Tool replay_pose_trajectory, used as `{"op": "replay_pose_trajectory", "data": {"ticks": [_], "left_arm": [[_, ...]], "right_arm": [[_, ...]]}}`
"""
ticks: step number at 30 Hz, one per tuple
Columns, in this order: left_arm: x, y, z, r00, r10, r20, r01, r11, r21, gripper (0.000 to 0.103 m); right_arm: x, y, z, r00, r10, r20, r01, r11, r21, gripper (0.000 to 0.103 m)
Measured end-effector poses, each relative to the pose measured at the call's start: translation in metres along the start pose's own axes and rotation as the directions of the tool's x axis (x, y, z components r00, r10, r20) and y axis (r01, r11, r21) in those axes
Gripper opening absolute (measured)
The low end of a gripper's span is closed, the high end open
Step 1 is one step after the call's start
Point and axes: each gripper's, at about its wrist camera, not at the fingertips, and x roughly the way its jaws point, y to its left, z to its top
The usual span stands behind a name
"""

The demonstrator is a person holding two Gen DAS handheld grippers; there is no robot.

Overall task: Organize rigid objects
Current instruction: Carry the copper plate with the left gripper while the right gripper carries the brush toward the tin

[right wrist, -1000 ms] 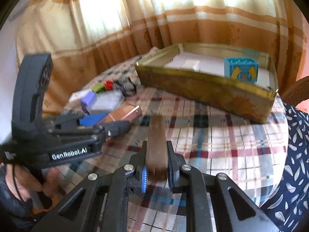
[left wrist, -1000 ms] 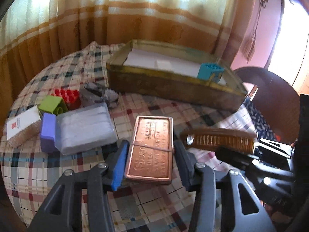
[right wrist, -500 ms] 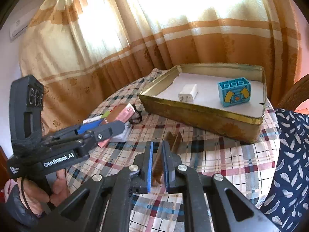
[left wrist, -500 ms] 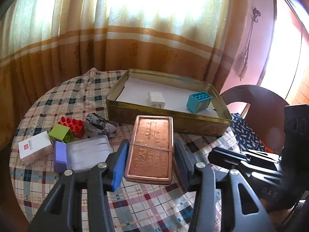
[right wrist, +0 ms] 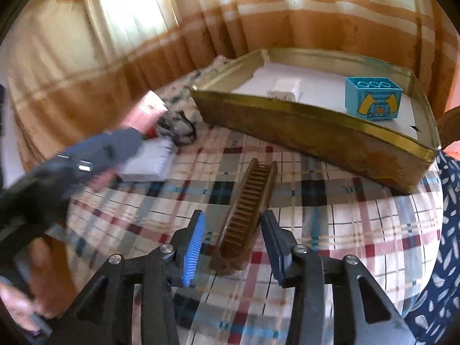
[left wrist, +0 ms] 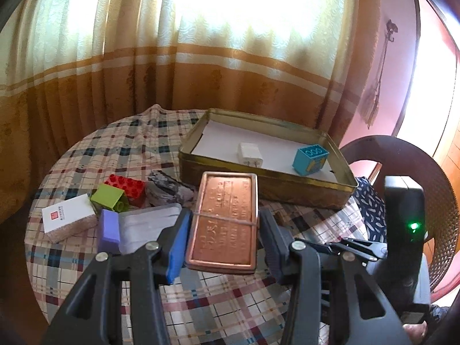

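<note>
Your right gripper (right wrist: 233, 238) has just opened, comb (right wrist: 247, 215) loose between; your left gripper (left wrist: 224, 235) clamps the copper tin (left wrist: 224, 224); the tray (left wrist: 258, 184) stands ahead.

Both cams ride right on the handheld grippers and look forward and down along the jaws, so the black fingers fill the bottom of each frame. The left wrist view sits a bit higher and faces the curtain (left wrist: 230, 66) across the desk (left wrist: 86, 155). The right wrist one is closer and lower, a bit blurry on its left. Both catch the gold tin (left wrist: 267, 184) (right wrist: 316, 132) and the blue brick (left wrist: 310, 159) (right wrist: 372, 99) inside it.
</note>
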Motion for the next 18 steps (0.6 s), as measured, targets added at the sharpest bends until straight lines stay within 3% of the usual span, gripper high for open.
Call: {"op": "replay_pose_trajectory", "data": {"ticks": [3, 6, 11, 18], "left_arm": [[0.001, 0.003, -0.001, 1.000, 0.003, -0.002, -0.003, 1.000, -0.009, 0.047], [0.002, 0.003, -0.003, 1.000, 0.002, -0.002, -0.002, 1.000, -0.016, 0.047], [-0.002, 0.000, 0.002, 1.000, -0.004, 0.018, 0.005, 1.000, -0.021, 0.047], [-0.008, -0.016, 0.022, 0.997, -0.021, 0.069, 0.020, 1.000, 0.012, 0.047]], "right_arm": [[0.000, 0.003, -0.002, 0.999, -0.053, 0.001, 0.053, 0.998, -0.035, 0.033], [-0.005, -0.004, -0.004, 0.999, -0.032, 0.009, 0.032, 0.999, -0.015, 0.028], [-0.037, -0.011, 0.004, 0.991, 0.032, 0.134, -0.035, 0.999, 0.021, 0.027], [-0.074, -0.019, 0.027, 0.964, 0.027, 0.265, -0.042, 0.998, 0.048, 0.027]]}}
